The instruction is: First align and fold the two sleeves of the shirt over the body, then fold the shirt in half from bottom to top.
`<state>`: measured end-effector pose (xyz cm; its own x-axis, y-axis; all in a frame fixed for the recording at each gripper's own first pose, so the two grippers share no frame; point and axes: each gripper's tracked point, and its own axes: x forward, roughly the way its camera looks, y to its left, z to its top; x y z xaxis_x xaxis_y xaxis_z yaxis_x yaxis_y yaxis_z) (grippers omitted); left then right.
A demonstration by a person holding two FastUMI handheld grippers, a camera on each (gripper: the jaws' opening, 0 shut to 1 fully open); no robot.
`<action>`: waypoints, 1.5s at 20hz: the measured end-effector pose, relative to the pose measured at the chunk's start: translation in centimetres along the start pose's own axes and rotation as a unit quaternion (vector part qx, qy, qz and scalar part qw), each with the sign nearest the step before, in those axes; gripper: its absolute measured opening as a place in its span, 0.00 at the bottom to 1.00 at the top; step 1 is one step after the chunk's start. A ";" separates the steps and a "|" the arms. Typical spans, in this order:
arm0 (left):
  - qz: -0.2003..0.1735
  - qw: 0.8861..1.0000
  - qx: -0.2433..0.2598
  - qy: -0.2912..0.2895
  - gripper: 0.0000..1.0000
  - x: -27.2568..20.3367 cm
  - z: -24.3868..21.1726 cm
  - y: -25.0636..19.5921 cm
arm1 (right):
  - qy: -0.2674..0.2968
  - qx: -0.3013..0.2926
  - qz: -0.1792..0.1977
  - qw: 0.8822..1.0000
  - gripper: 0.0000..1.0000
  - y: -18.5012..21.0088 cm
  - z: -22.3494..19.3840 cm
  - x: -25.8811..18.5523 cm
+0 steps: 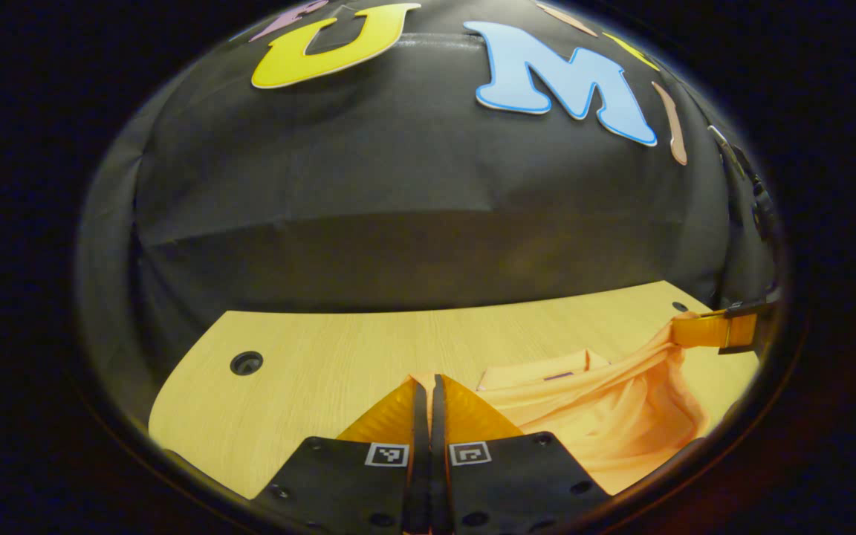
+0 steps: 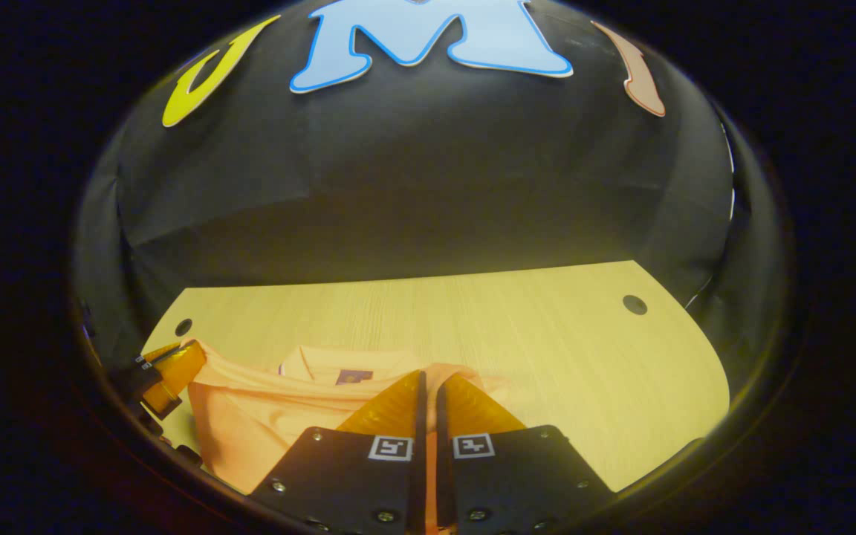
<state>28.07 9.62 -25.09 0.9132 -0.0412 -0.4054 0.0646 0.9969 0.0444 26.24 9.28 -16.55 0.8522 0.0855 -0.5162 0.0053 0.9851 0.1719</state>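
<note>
Left gripper (image 1: 428,386) jaws pinch the shirt (image 1: 606,416) above the table (image 1: 324,357).

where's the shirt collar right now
In the right gripper view the collar lies on the table, just beyond the right tongs and slightly left.

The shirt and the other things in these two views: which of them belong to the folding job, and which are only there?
Belong to the job:
- shirt, lifted at two edges
- left gripper, closed on the shirt's cloth
- right gripper, closed on the shirt's cloth

Only there:
- table, which carries the shirt
- holes in the table top
</note>
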 end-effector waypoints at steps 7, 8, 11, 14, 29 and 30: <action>0.021 1.000 -0.002 0.021 0.12 -0.3 -1.1 0.8 | 0.017 -0.038 -0.002 0.999 0.22 0.5 -1.2 -0.8; 0.019 1.000 -0.005 0.022 0.17 -0.6 -1.2 0.6 | 0.013 -0.048 -0.003 0.999 0.29 0.4 -1.2 -1.2; 0.022 1.000 -0.008 0.008 0.39 -2.2 -0.2 0.6 | -0.005 -0.073 0.001 0.997 0.51 0.6 -0.7 -3.2; 0.021 1.000 -0.004 -0.010 0.55 -4.6 0.9 0.1 | -0.021 -0.082 0.012 0.996 0.67 0.8 -0.4 -5.3; 0.013 0.992 0.006 -0.128 0.97 -22.0 7.1 -7.4 | -0.131 -0.102 0.026 0.986 0.87 -2.6 0.1 -21.4; 0.016 0.990 0.007 -0.137 0.99 -23.2 7.5 -7.9 | -0.139 -0.102 0.028 0.985 0.87 -2.9 0.2 -22.4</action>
<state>9.43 2.20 -9.22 0.9897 -0.0276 -0.1406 0.0373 0.9971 0.0669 7.25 4.45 -5.31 0.9587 0.1248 -0.2556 -0.1271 0.9919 0.0078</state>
